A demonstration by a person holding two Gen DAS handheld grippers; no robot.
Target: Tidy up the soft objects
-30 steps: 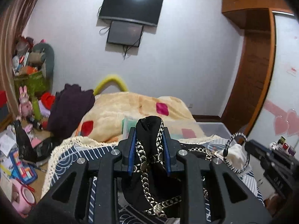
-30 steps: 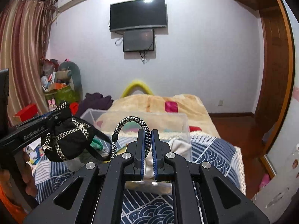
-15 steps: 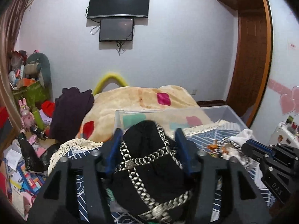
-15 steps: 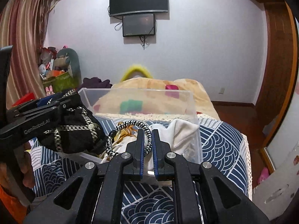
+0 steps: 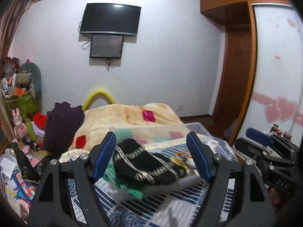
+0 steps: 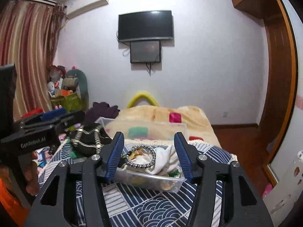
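Observation:
A black pouch with silver chains (image 5: 147,168) lies on soft items at the left end of a clear plastic bin (image 6: 151,179) on the bed; it also shows in the right wrist view (image 6: 89,140). My left gripper (image 5: 151,158) is open, its blue pads either side of the pouch and apart from it. A black-and-white braided ring (image 6: 141,157) and a white cloth (image 6: 164,158) lie in the bin. My right gripper (image 6: 149,157) is open above them, holding nothing.
The bin sits on a blue wave-pattern bedspread (image 6: 151,208). A cream blanket (image 5: 128,117) and a purple garment (image 5: 62,123) lie behind. Clutter fills the floor at left (image 5: 17,170). A wooden wardrobe (image 5: 236,94) stands right.
Both grippers opened. The left let go of the black chain pouch, which dropped onto the bin's contents. The right let go of the braided ring and white cloth into the bin.

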